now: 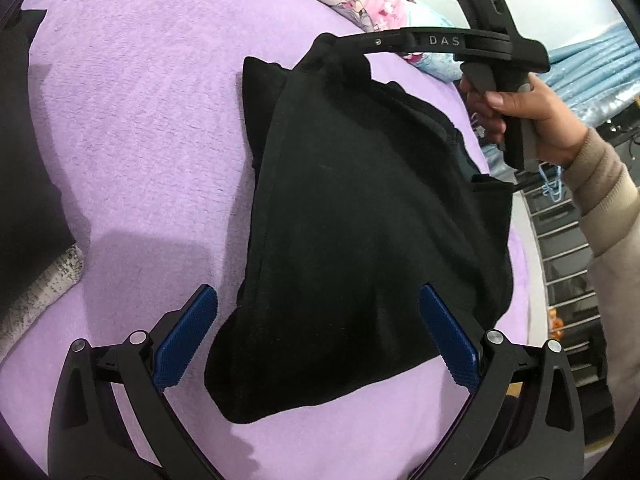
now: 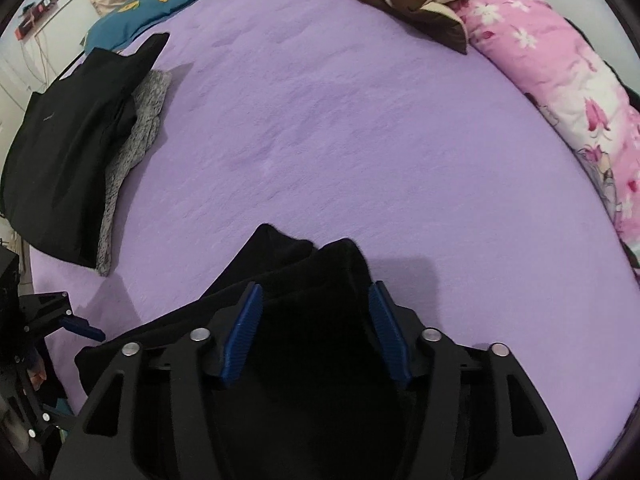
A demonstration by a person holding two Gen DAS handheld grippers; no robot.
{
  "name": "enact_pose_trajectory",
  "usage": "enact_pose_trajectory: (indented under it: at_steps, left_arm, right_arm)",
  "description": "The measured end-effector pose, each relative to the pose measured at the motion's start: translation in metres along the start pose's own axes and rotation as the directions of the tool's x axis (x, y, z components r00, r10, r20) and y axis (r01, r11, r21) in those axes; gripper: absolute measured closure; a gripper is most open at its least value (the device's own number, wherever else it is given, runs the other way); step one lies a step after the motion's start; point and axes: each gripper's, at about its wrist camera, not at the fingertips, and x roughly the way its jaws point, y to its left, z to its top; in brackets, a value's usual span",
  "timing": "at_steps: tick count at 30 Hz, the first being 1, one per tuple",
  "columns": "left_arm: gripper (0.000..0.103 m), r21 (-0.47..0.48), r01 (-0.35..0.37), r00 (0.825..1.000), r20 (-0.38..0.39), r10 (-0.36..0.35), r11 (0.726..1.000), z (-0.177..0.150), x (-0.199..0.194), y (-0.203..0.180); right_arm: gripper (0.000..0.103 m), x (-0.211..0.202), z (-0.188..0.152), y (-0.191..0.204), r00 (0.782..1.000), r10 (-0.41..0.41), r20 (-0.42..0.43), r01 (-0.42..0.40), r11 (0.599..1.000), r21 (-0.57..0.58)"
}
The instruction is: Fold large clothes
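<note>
A black garment (image 1: pixel 360 220) lies partly folded on the purple bedsheet (image 1: pixel 140 140). My left gripper (image 1: pixel 318 336) is open, its blue pads on either side of the garment's near corner, not clamping it. In the left wrist view my right gripper (image 1: pixel 340 46) reaches over the garment's far end and lifts the cloth there. In the right wrist view the right gripper (image 2: pixel 314 332) has black cloth (image 2: pixel 312 280) bunched between its blue pads; the jaws stand partly apart around the thick fold.
A stack of folded black and grey clothes (image 2: pixel 80 140) lies at the bed's left side. A pink floral quilt (image 2: pixel 560 80), a brown item (image 2: pixel 408 0) and a blue pillow (image 2: pixel 160 4) line the far edge. A metal rack (image 1: pixel 560 260) stands beside the bed.
</note>
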Motion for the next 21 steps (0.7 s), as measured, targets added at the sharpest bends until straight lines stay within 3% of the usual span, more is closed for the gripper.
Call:
enact_pose_trajectory:
  at_steps: [2,8,11,15,19,21]
  left_arm:
    - [0.007,0.003,0.010,1.000,-0.009,-0.010,1.000,0.000,0.003,0.000]
    - [0.007,-0.010,0.029,0.999,-0.027,-0.029,1.000,0.002,0.008,0.002]
    - [0.007,-0.011,0.028,0.999,-0.041,-0.029,1.000,0.001,0.010,0.003]
    - [0.007,-0.035,0.058,0.997,-0.048,-0.060,0.998,0.003,0.013,0.006]
    - [0.008,-0.028,0.054,0.997,-0.058,-0.056,0.998,0.002,0.014,0.005]
    - [0.019,-0.021,0.048,0.997,-0.055,-0.049,0.999,0.001,0.014,0.004]
  right_arm:
    - [0.046,0.005,0.001,-0.002,0.999,-0.024,-0.026,0.024,1.000,-0.016]
    - [0.047,0.015,0.003,-0.009,0.998,0.025,-0.056,-0.024,1.000,0.003]
    - [0.062,0.019,0.002,-0.007,0.996,0.033,-0.083,-0.034,0.999,-0.015]
    - [0.091,0.020,0.001,-0.006,0.994,0.053,-0.095,-0.055,0.998,-0.019]
    - [0.092,0.015,0.005,-0.003,0.994,0.063,-0.084,-0.065,0.998,-0.024]
    - [0.092,0.013,0.007,0.000,0.995,0.061,-0.084,-0.064,0.997,-0.034]
